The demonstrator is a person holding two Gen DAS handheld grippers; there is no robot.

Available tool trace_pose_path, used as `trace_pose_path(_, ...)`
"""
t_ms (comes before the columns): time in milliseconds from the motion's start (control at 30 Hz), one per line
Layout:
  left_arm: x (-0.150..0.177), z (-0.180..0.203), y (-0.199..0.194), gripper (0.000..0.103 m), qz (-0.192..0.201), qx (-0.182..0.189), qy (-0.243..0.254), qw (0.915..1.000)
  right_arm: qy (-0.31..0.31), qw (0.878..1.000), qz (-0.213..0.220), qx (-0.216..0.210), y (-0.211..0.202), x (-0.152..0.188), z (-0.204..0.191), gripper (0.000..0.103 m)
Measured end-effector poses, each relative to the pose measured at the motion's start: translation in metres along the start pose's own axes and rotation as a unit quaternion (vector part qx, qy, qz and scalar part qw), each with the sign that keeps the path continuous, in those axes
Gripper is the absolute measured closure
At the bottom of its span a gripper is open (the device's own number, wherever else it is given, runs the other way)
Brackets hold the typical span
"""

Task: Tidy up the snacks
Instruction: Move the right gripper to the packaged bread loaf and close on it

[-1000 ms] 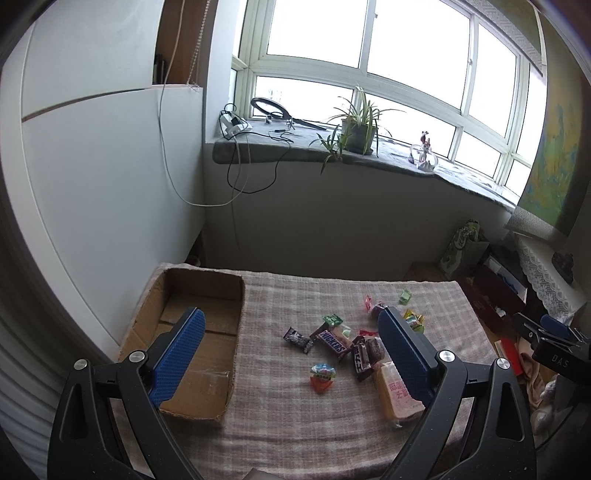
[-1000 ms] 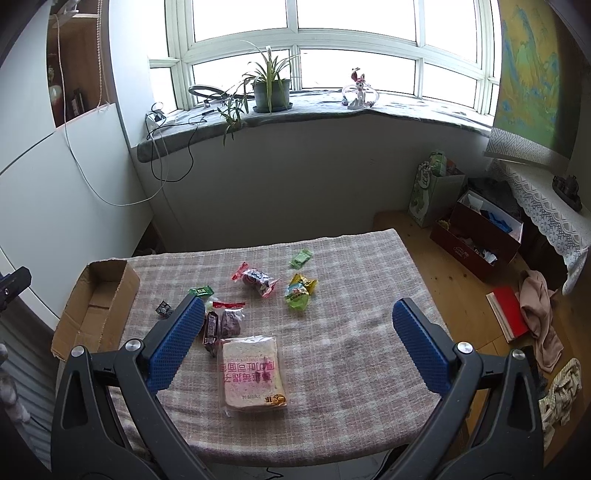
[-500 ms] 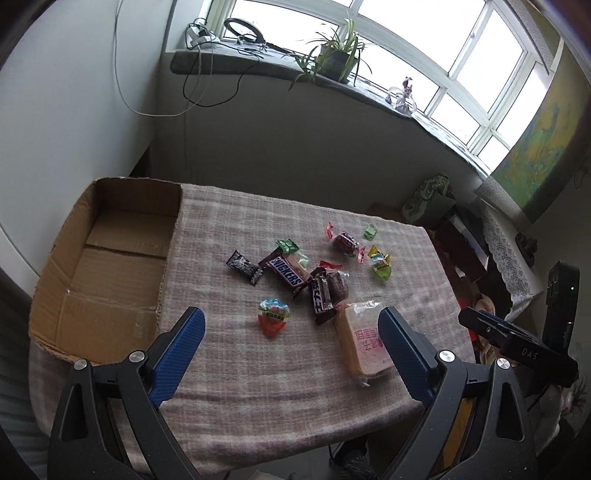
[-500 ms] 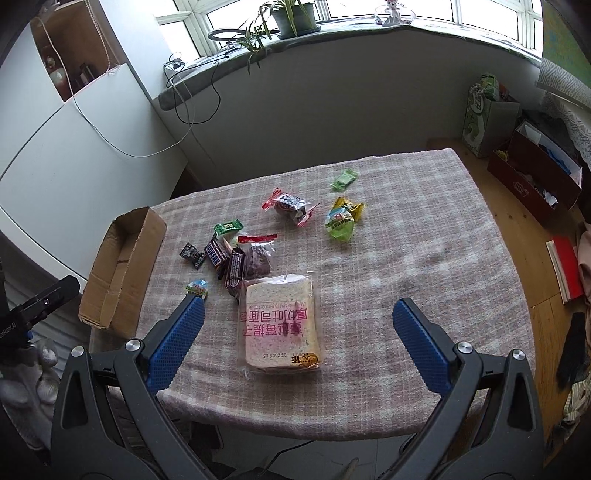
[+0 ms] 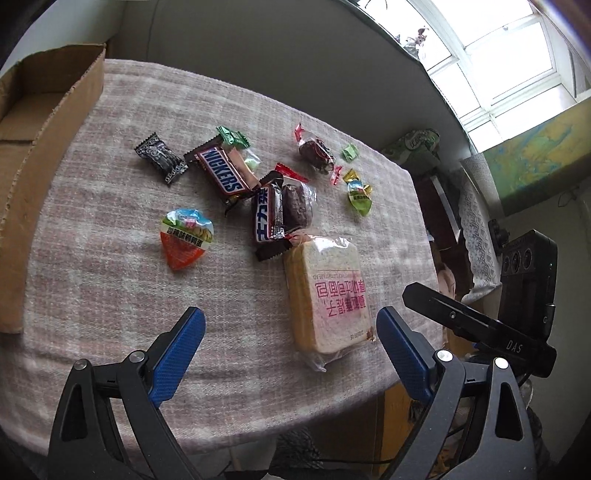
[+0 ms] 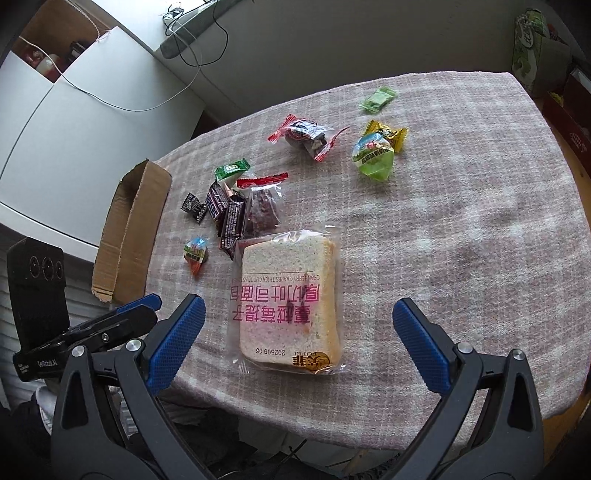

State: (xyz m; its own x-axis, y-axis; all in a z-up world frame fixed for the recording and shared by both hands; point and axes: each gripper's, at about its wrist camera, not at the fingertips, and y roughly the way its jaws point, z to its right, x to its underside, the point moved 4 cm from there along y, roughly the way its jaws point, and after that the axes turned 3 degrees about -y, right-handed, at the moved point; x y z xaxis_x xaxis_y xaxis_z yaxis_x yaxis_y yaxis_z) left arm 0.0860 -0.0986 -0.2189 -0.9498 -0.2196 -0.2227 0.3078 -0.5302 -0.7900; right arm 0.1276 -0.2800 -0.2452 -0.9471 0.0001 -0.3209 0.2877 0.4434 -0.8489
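Observation:
Several wrapped snacks lie on the checked tablecloth. A bagged toast slice lies nearest, with a Snickers bar, a dark chocolate bar, an orange jelly cup and a green jelly cup beyond. The cardboard box stands open at the table's left end. My left gripper is open and empty above the front edge, left of the toast. My right gripper is open and empty, its jaws either side of the toast's near end, above it.
The table's front edge runs just under both grippers. A window sill with cables and a white cabinet stand behind. Bags and boxes sit on the floor to the right of the table.
Both grippers have dropped and tilted down toward the table over the last second; the snacks now fill the views. Nothing on the table has moved.

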Motion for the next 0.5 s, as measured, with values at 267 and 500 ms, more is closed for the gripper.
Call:
trace_pose_path(267,0.005,0.004,0.034,0.033,-0.036,0.022,-0.012,0.9990,0.044,0.997,-0.038,-0.054,0.026,0.001,0.019,0.028)
trace_pose_path(500,0.002,0.007,0.051,0.048,-0.058,0.034,-0.014,0.9976,0.049,0.994,-0.064,-0.070,0.042,0.005,0.018,0.044)
